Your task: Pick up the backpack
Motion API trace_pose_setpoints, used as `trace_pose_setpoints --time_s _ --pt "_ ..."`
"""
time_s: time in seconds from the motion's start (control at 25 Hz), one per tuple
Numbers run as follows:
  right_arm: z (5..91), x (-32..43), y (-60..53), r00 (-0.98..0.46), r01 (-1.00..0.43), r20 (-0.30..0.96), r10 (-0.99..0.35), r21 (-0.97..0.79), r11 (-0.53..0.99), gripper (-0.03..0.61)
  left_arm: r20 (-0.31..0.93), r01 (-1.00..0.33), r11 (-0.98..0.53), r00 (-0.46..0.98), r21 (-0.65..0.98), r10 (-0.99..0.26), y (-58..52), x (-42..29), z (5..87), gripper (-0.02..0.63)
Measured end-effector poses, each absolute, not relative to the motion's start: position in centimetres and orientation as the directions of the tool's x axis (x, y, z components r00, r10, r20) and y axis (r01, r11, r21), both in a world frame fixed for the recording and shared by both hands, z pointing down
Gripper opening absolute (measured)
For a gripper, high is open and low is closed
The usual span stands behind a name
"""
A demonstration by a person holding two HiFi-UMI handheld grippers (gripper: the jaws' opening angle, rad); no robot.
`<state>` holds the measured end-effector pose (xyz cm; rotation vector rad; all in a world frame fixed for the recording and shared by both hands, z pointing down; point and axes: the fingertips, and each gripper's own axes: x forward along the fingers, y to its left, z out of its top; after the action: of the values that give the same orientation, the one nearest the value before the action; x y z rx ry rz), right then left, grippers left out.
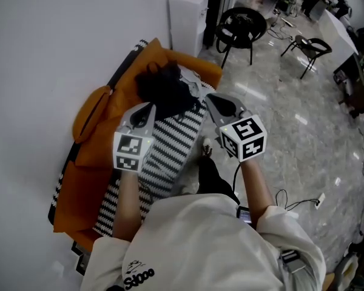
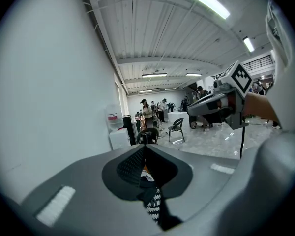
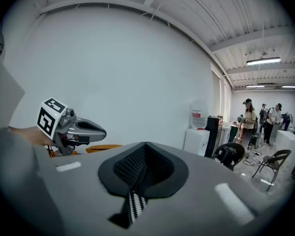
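Black backpack [image 1: 165,88] sits upper centre of the head view, slumped on the striped seat [image 1: 170,156] against orange cushions [image 1: 97,144]. My left gripper [image 1: 149,108] and right gripper [image 1: 210,98] are both closed and empty at its lower left and right, probably lining up a two-sided grab. Long axis looks upper-left to lower-right; top end unclear.

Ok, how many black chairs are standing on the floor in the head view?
2. A round-backed chair stands just right of the white water dispenser; a slimmer chair stands farther right. More may be hidden in the crowded far corner.
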<state>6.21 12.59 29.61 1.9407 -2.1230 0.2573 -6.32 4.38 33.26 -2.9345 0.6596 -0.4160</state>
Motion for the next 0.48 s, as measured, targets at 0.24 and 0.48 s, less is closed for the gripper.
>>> trace_pose_setpoints --time_s 0.24,0.48 --pt "30.3 8.9 8.0 -0.099 -0.993 0.309 -0.946 0.037 0.116 0.003 0.257 -0.446 -0.886 0.848 -0.126 -0.464 -0.3 -4.5 34.1 0.011" --pt "32.4 12.5 2.4 -0.145 -0.988 0.34 -0.929 0.006 0.157 0.003 0.291 -0.48 -0.87 0.821 -0.114 -0.491 -5.2 -1.6 35.7 0.011"
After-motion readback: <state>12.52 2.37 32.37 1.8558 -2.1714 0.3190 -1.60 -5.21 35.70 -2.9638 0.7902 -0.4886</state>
